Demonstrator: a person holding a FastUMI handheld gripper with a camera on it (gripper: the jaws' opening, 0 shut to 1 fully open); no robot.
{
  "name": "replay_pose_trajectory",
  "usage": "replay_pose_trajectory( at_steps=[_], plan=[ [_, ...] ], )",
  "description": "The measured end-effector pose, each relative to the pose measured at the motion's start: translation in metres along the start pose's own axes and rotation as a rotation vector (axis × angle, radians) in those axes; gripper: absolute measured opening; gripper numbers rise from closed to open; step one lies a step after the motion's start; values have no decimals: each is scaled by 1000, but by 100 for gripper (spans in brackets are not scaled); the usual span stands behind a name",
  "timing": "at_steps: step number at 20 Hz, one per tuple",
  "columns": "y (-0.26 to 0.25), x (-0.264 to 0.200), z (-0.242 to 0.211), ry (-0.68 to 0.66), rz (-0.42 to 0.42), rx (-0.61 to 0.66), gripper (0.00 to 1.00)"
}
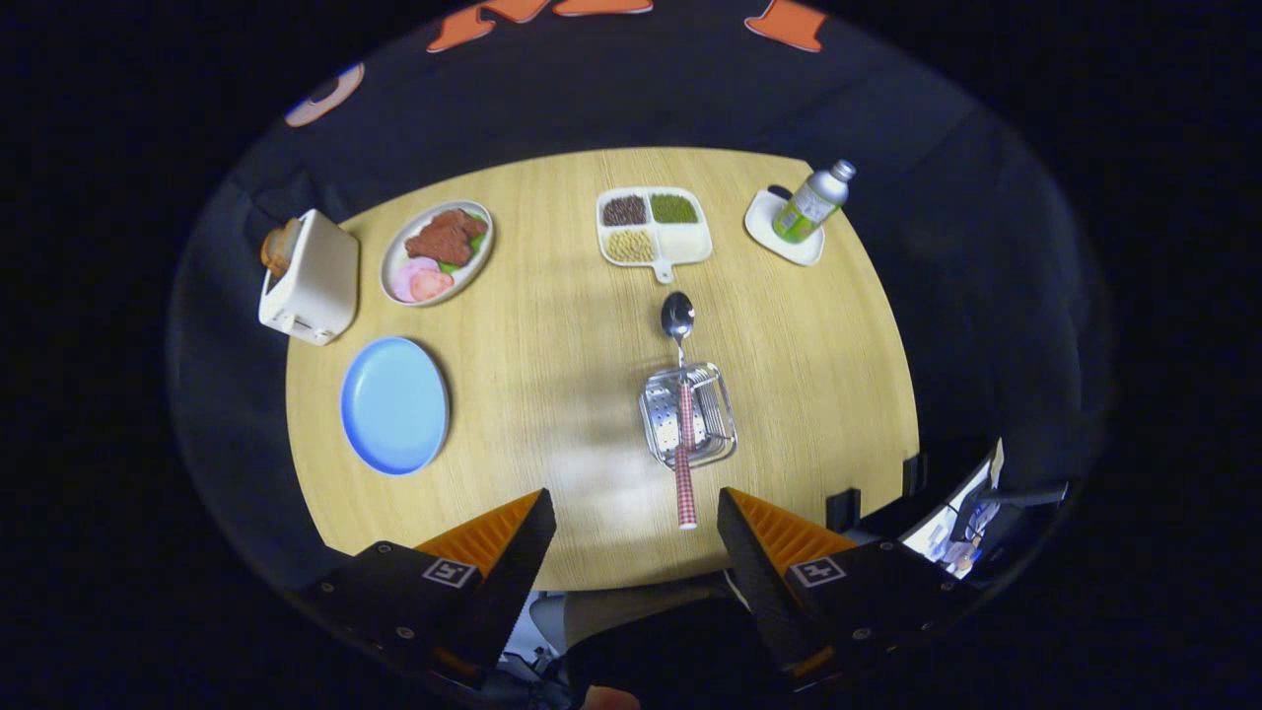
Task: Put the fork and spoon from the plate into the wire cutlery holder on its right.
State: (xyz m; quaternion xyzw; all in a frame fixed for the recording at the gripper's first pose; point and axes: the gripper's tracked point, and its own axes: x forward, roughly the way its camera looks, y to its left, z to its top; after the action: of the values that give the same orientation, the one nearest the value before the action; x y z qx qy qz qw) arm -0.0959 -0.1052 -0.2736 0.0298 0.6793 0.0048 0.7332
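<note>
With gripper (636,513) open and empty above near table (808,394) edge, spoon (680,414) lies across holder (688,414); regrip handle, tip bowl-end in w/o dragging holder.

We see a staged dining setup inside a recording booth: a wooden table (552,394) laid with a toaster (311,278), a plate of food (437,252), a divided snack tray (653,228) and a bottle (812,202), all ringed by black cloth walls (887,108).
</note>
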Motion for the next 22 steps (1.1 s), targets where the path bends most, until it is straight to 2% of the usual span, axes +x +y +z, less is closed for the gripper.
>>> replay_pose_trajectory(
  at_steps=[5,10,15,19,22],
  plan=[
    [12,-37,49,-368,118,-39,99],
    [18,-81,92,-782,183,-6,99],
    [19,-166,118,-1197,292,64,98],
    [4,-206,117,-1403,289,81,97],
    [0,-226,114,-1477,288,83,97]
  ],
)
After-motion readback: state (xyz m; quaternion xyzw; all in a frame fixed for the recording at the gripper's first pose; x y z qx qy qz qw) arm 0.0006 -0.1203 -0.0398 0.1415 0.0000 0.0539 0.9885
